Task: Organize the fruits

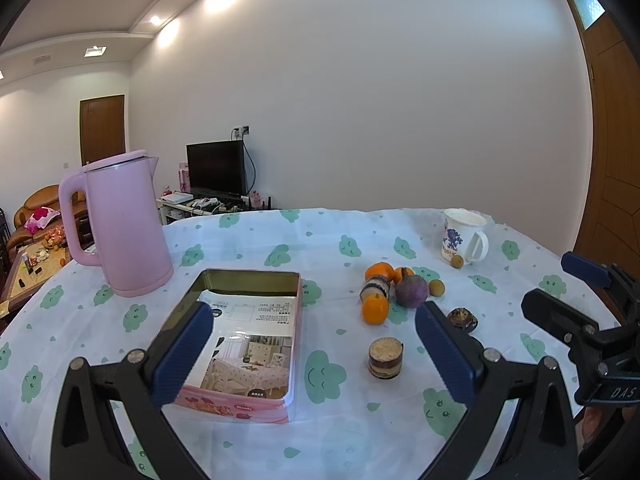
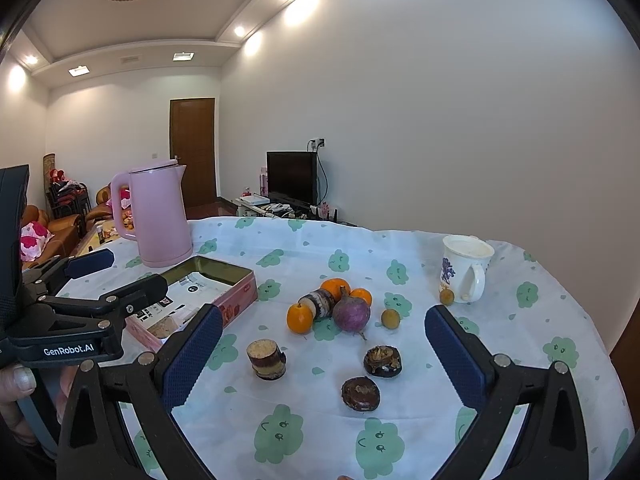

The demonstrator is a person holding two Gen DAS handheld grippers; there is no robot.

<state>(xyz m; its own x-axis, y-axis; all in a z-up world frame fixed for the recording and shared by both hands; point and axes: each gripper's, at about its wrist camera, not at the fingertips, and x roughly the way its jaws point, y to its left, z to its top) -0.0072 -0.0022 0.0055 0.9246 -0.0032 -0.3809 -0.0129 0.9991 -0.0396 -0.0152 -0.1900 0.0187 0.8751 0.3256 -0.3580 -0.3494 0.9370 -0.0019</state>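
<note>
Fruits lie loose on the cloud-print cloth: an orange [image 1: 375, 309] [image 2: 300, 318], two more oranges [image 2: 335, 287] behind it, a purple round fruit [image 1: 412, 291] [image 2: 351, 313], a small yellow fruit [image 2: 390, 318], two cut cane pieces [image 1: 385, 358] [image 2: 267, 359] and two dark chestnuts [image 2: 382, 361]. An open pink tin [image 1: 236, 406] [image 2: 240, 304] with a printed sheet inside sits to their left. My left gripper [image 1: 314, 352] [image 2: 120, 276] hovers open over the tin's right side. My right gripper [image 2: 324, 356] [image 1: 560, 288] is open above the chestnuts, holding nothing.
A pink kettle [image 1: 124, 224] [image 2: 156, 216] stands behind the tin. At the back right a white mug [image 1: 464, 236] [image 2: 464, 268] has another small yellow fruit [image 2: 447, 296] at its base. The table's curved edge runs close on the right. A hand [image 2: 16, 384] holds the left gripper.
</note>
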